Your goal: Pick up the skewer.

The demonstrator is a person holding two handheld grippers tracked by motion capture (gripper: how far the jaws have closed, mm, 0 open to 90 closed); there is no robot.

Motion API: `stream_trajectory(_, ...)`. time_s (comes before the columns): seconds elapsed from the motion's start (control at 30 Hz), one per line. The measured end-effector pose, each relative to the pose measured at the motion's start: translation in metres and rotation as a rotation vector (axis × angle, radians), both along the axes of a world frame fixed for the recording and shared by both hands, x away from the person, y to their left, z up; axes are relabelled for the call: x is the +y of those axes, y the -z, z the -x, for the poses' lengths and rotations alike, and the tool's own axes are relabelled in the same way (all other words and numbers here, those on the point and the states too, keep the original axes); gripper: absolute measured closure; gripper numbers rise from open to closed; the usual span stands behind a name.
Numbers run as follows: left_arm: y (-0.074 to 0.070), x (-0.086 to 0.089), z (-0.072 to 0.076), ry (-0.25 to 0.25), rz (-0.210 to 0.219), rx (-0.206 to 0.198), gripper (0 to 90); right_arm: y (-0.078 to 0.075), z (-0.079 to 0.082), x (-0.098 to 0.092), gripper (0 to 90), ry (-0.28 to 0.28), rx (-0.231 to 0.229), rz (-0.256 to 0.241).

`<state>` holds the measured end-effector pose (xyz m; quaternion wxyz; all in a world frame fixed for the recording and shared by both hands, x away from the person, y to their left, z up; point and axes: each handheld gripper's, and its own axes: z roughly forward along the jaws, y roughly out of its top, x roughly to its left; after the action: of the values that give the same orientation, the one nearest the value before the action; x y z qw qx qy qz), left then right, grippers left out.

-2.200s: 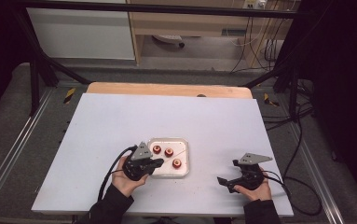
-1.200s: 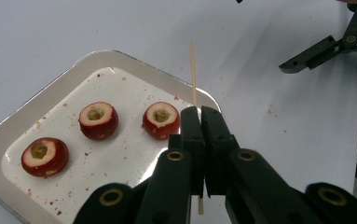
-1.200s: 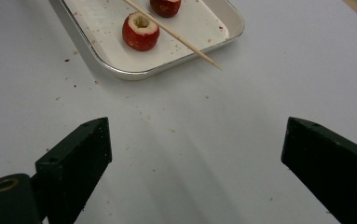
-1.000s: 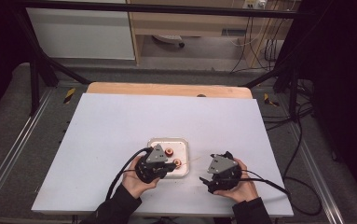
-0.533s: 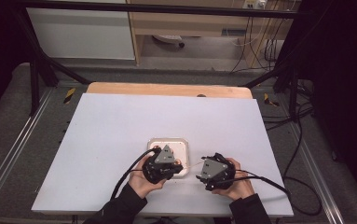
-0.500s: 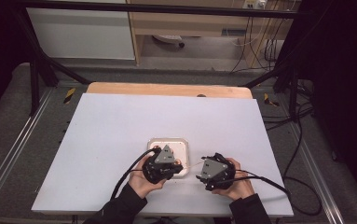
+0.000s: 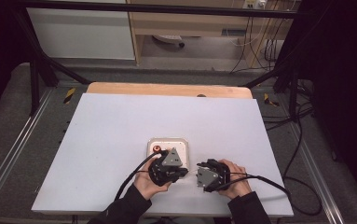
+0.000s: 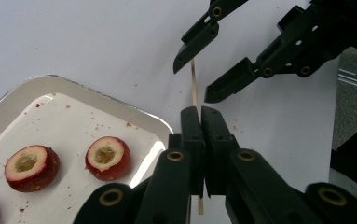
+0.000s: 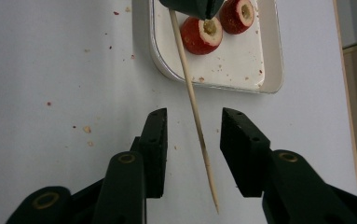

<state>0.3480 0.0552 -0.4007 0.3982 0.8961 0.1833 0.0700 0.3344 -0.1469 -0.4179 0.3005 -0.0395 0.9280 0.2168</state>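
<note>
The left hand-held gripper (image 8: 199,140) is clamped on a skewer (image 9: 192,100) just right of the tray (image 7: 185,143) of fruit (image 8: 107,157), offering its free end. The right hand-held gripper (image 9: 194,149) has its jaws apart around that end, likely to take it. Earlier, both grippers were well apart; now they nearly meet near the worktop's (image 7: 120,121) near edge.

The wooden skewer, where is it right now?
The wooden skewer is clamped in the left hand-held gripper, just right of the white tray, its free end between the right hand-held gripper's open jaws.
</note>
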Motion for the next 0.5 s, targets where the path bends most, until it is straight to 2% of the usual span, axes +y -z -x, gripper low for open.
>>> stream_trajectory(0.03,0.0001,-0.0004,0.0002,0.002,-0.001,0.0,88.4,0.0,-0.0003,-0.0004,67.0,-0.02,-0.015,0.016)
stream_trajectory(0.1,0.0008,-0.0014,0.0008,-0.001,0.006,0.002,88.3,-0.0002,0.0005,-0.0005,68.3,-0.026,-0.012,0.021)
stream_trajectory(0.13,0.0009,-0.0015,0.0007,0.0,0.007,0.003,88.3,-0.0003,0.0016,-0.0006,71.6,-0.041,-0.018,0.028)
stream_trajectory(0.17,0.0009,-0.0016,0.0007,0.001,0.007,0.003,88.3,-0.0003,0.0009,-0.0007,72.5,-0.048,-0.032,0.036)
stream_trajectory(0.5,0.0012,-0.0024,0.0013,0.009,0.007,0.006,88.3,0.0027,0.0012,-0.0001,81.5,-0.091,-0.068,0.084)
